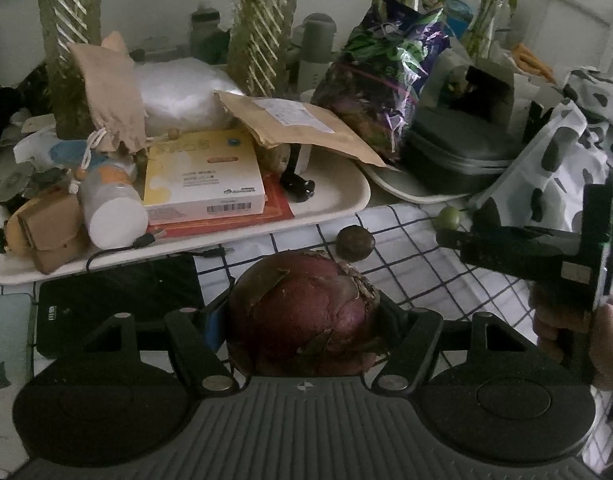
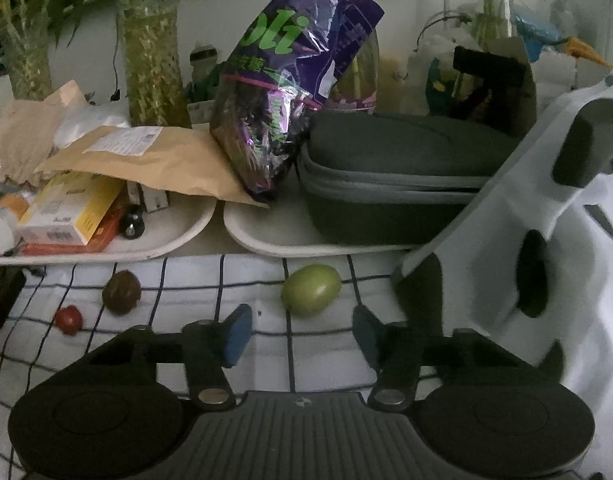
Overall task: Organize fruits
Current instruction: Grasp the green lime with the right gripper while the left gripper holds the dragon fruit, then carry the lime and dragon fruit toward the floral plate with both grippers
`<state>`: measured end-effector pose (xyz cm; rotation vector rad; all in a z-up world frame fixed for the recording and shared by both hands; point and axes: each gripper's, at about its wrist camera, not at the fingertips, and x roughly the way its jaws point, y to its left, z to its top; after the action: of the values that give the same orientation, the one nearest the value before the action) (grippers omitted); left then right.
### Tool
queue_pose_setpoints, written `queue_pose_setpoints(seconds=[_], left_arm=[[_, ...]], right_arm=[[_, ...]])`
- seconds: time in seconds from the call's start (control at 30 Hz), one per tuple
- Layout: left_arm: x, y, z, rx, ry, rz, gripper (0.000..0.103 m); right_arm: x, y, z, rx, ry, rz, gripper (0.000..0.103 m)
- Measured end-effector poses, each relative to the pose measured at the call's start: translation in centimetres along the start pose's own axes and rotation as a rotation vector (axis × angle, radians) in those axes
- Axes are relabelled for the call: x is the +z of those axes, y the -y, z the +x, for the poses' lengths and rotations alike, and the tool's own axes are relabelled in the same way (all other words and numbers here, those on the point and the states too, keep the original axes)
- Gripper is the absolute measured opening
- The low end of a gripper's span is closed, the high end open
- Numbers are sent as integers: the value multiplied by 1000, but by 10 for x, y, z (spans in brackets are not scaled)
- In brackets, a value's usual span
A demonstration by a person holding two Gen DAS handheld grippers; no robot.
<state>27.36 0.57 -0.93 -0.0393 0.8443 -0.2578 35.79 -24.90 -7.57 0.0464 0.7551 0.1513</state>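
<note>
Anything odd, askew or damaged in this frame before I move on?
Mostly clutter. The brown padded envelope lies askew, bridging the left tray and spilling past its edge. The large reddish fruit clamped in the left gripper has cracked, peeling skin.

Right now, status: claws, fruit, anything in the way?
Left claw clamped on dragon fruit. Right claw open, empty, green fruit just ahead on checked cloth. Spotted bag crowds its right side.

A lived-in home: a bench under a checked cloth (image 2: 210, 276), its back edge crowded with trays (image 1: 338, 196) of parcels and medicine boxes, a snack bag (image 2: 282, 80), and bamboo in vases (image 2: 154, 72).
</note>
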Motion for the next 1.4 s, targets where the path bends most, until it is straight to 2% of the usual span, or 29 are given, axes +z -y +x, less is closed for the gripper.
queue_pose_setpoints(seconds=[0.17, 0.3, 0.47, 0.9, 1.4], left_arm=[[1, -1, 0, 0, -1, 1, 68], [0, 0, 3, -3, -11, 9, 68], [-1, 3, 3, -15, -13, 23, 68], [-13, 17, -15, -22, 6, 48, 68], [-36, 35, -45, -40, 28, 48, 68]], right_arm=[[3, 2, 12, -10, 20, 27, 47], [4, 9, 19, -8, 26, 64, 39], [5, 9, 15, 1, 27, 50, 37], [9, -2, -36, 75, 51, 32, 35], [-7, -13, -100, 120, 73, 26, 32]])
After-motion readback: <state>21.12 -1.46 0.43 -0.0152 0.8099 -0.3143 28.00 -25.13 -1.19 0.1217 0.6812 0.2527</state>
